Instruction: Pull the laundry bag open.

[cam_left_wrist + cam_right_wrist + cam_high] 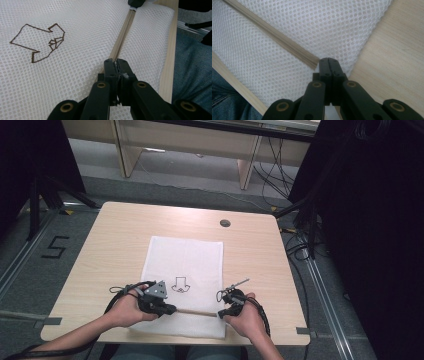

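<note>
Light wooden bench (120, 240) with a small round dark grommet (225, 223) set near its far edge. Grey floor carried a black marking shaped like the figure 5 (54, 247) to the left of the bench. Pale wooden furniture legs (127, 150) stood beyond the bench, with black cables (272, 167) trailing at the right beside black drapes (370, 220).

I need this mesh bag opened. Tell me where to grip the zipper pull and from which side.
Grip the zipper at its near end, where the left gripper is shut on it, coming in low along the tape. It lies flat on the white mesh bag, so only an end-on pinch catches it.
</note>
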`<state>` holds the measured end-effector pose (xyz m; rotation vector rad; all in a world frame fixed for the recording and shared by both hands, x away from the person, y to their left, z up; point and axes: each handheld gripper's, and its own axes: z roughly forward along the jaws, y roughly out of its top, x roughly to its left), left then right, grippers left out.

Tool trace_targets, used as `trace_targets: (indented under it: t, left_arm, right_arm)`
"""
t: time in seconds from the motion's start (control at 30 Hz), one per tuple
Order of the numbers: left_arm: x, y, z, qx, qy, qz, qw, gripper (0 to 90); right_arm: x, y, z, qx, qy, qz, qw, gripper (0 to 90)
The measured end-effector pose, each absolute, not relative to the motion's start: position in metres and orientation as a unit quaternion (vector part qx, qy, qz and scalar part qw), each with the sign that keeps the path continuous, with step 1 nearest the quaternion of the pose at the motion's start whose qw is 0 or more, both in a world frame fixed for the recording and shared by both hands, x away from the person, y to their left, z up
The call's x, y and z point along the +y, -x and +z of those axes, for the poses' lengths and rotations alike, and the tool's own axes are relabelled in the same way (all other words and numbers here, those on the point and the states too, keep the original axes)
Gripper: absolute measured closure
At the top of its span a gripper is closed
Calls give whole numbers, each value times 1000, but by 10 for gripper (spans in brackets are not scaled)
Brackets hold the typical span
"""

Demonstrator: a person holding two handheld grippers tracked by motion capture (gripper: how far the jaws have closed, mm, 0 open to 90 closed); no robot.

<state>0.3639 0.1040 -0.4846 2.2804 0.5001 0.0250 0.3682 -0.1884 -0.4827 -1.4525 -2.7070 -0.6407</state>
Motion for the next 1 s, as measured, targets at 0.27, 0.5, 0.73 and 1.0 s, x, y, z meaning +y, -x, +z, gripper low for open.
trace_targets:
  t: [0.27,0.5,0.73,1.0]
  left_arm:
    - [105,-364,-484,194,-898,14,395,873]
    - [105,-363,-484,198,-899,19,390,874]
    - [105,-363,-483,196,-898,17,394,874]
    - [105,-361,-481,197,-897,21,396,873]
  right_arm:
    - [-188,-368,-482,-861,466,-204,3,900]
    - [-188,-368,-483,-863,462,-206,1,900]
    - [-188,-368,-483,-860,467,-204,4,900]
    - [-188,-368,-483,-862,463,-206,4,900]
